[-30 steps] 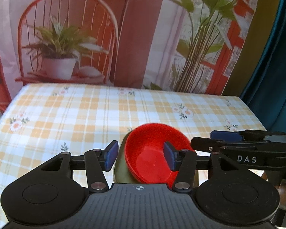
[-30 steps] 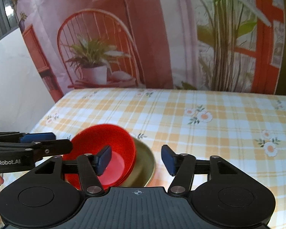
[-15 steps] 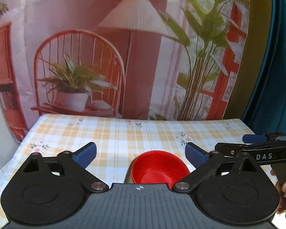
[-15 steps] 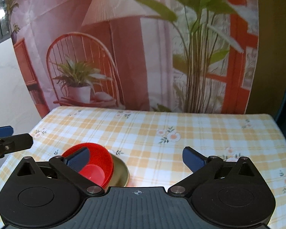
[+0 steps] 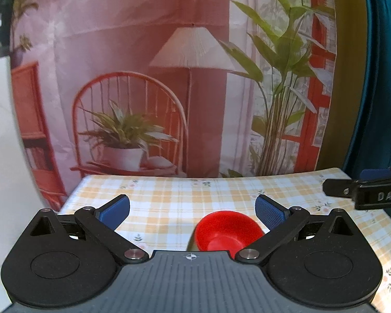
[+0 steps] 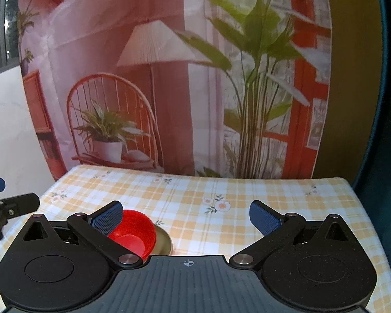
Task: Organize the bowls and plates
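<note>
Left wrist view: the left gripper [image 5: 192, 210] hangs above the near part of the table [image 5: 169, 203], its 2 blue-padded jaws spread wide with nothing between them. Past them, low in the frame, the red bowl [image 5: 228, 230] sits nested in an olive-green bowl [image 5: 191, 242], of which only a sliver of rim shows at the red bowl's left edge. Both rest on the yellow-checked tablecloth [image 5: 221, 190] with small flower prints. At the right edge, the right gripper [image 5: 365, 190] reaches in, seen from the side. In the right wrist view, the right gripper [image 6: 186, 216] also has its 2 jaws wide apart and holds nothing. There the red bowl [image 6: 135, 236] lies left of centre, partly behind the left jaw, tilted inside the olive-green bowl [image 6: 164, 242], whose rim shows on its right side. The left gripper [image 6: 2, 200] pokes in from the left edge. A printed backdrop [image 6: 169, 78] showing a chair, a lamp and plants hangs behind the table.
</note>
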`<state>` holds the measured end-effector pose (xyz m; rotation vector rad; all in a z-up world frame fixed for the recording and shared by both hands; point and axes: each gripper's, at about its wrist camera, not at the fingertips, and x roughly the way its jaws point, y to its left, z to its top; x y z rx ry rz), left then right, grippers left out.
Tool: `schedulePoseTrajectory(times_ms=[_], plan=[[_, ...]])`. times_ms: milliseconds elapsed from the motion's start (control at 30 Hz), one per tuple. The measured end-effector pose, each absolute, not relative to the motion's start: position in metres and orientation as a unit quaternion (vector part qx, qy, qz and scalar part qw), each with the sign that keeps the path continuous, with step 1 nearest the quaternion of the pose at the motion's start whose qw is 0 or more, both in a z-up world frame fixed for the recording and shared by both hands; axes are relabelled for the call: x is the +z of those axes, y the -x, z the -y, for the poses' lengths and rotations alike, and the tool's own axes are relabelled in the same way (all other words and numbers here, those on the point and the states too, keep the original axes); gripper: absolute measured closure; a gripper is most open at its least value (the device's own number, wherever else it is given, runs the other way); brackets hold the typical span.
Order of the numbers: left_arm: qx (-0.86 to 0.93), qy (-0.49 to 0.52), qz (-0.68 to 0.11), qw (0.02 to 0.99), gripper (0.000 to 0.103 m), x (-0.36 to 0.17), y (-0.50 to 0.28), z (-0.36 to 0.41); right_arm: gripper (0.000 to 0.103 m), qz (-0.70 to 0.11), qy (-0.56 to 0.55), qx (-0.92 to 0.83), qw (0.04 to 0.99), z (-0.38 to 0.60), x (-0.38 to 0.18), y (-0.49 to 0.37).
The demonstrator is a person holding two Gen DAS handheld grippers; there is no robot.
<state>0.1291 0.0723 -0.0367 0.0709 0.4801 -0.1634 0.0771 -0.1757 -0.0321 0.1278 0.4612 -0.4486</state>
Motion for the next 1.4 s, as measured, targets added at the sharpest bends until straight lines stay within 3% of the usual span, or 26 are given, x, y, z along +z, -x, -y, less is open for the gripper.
schedulePoseTrajectory(times_ms=[733,1400], plan=[[-0.057,-0.039,-0.196,0.978,0.000,0.018,-0.020,-0.079,0.000,-0.177,-0.040,-0.244,0.953,0.091,0.018,0.019],[-0.062,-0.040,-0.188,0.979,0.000,0.017,-0.003,-0.079,0.000,-0.175,-0.051,-0.240,0.953,0.082,0.015,0.042]])
